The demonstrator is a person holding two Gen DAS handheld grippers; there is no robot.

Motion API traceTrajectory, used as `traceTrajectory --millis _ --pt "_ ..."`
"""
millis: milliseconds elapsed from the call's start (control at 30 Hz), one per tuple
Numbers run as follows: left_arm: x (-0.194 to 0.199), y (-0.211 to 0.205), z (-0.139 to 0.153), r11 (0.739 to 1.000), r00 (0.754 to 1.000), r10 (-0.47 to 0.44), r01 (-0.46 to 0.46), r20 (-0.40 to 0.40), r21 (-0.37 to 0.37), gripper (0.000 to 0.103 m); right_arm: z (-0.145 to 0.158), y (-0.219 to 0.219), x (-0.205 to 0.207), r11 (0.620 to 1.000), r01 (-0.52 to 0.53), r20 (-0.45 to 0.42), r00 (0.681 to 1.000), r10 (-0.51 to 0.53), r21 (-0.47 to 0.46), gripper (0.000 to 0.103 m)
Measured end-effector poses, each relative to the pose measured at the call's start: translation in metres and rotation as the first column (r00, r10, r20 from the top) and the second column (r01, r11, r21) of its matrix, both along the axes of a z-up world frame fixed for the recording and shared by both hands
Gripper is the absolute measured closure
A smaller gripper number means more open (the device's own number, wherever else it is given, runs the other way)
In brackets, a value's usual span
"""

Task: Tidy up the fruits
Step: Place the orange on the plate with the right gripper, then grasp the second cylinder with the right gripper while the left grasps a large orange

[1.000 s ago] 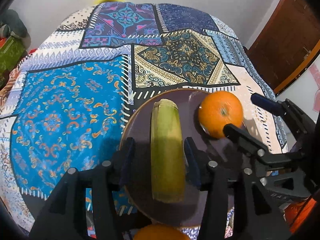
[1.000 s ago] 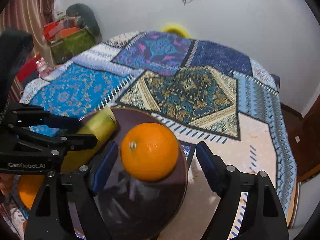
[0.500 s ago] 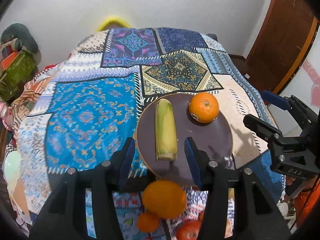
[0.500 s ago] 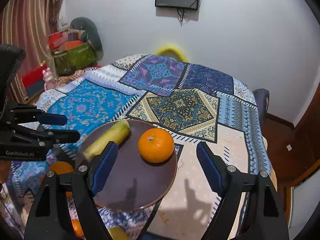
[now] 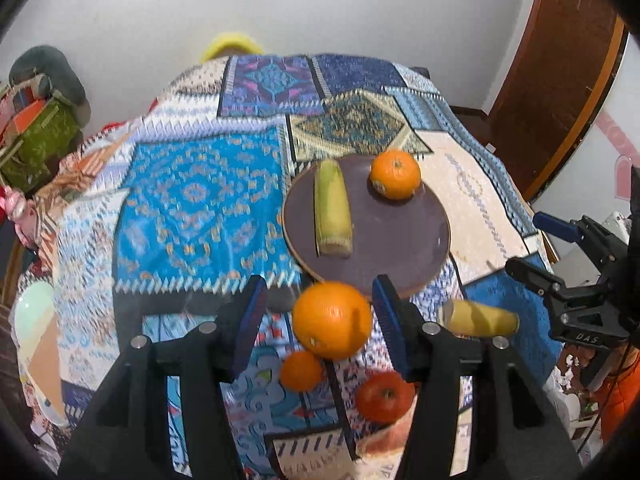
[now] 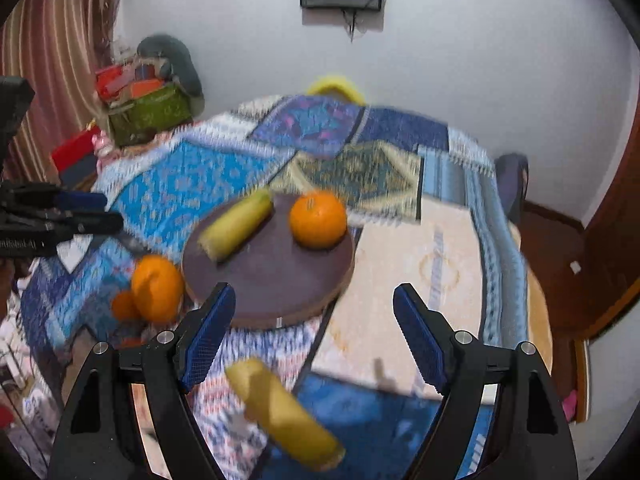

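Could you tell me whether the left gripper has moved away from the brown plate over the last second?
Yes. The left gripper has drawn back toward the near edge: its fingers flanked the corn cob on the plate; now both lie beyond them.

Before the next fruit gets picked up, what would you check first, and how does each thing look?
1. Left claw open: ok.
2. Right claw open, holding nothing: ok.
3. Big orange lined up between the left fingers: ok, though height above it cannot tell.
4. Room left on the plate beside the corn and small orange: ok.
5. Loose yellow cob reachable by the right claw: cannot tell, blurred.
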State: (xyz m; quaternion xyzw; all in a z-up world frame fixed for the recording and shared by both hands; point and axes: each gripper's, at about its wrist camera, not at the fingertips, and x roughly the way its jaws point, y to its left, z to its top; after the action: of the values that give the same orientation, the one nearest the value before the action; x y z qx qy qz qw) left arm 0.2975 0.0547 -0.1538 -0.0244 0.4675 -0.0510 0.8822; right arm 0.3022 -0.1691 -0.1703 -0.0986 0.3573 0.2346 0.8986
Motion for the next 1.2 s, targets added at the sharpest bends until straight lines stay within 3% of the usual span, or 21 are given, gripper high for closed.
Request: traceTrajectory --millis 233,400,500,800,967,1000,1200 --pt "-0.011 -0.002 -0.034 1.0 0.998 -0.015 0.014 -0.06 -0.019 0.048 -0.035 0.0 -0.024 0.997 -0.046 -0.063 0.997 0.042 -0.068 0.024" --pt "-0.015 -0.011 -0.055 0.999 0.996 -0.038 0.04 -0.083 0.016 0.047 -0.066 0.0 -0.024 0.995 -0.05 -0.153 0.988 0.036 -0.089 0.024" --pt "-0.013 -0.013 -0.066 0.999 0.994 -0.046 0.048 -0.104 0.014 0.036 -0.073 -0.002 -0.026 0.995 -0.052 -0.171 0.985 0.037 -0.083 0.024" --pt "0.008 -0.016 -0.085 0.999 0.99 -0.041 0.038 -0.136 -0.023 0.035 -0.087 0.005 -0.018 0.994 -0.087 -0.209 0.975 0.071 -0.07 0.025" --pt "0.019 -0.017 -0.09 1.0 0.991 -0.021 0.02 -0.133 -0.006 0.035 -0.092 0.008 -0.016 0.996 -0.086 -0.225 0.971 0.077 -0.032 0.037" --pt "0.021 -0.016 -0.091 1.0 0.991 -0.018 0.016 -0.133 -0.011 0.035 -0.092 0.008 -0.015 0.996 -0.082 -0.222 0.972 0.075 -0.021 0.047" --pt "0.027 -0.016 -0.092 1.0 0.992 -0.004 0.002 -0.129 -0.019 0.035 -0.086 0.002 -0.011 1.0 -0.021 -0.205 0.979 0.018 -0.009 0.06"
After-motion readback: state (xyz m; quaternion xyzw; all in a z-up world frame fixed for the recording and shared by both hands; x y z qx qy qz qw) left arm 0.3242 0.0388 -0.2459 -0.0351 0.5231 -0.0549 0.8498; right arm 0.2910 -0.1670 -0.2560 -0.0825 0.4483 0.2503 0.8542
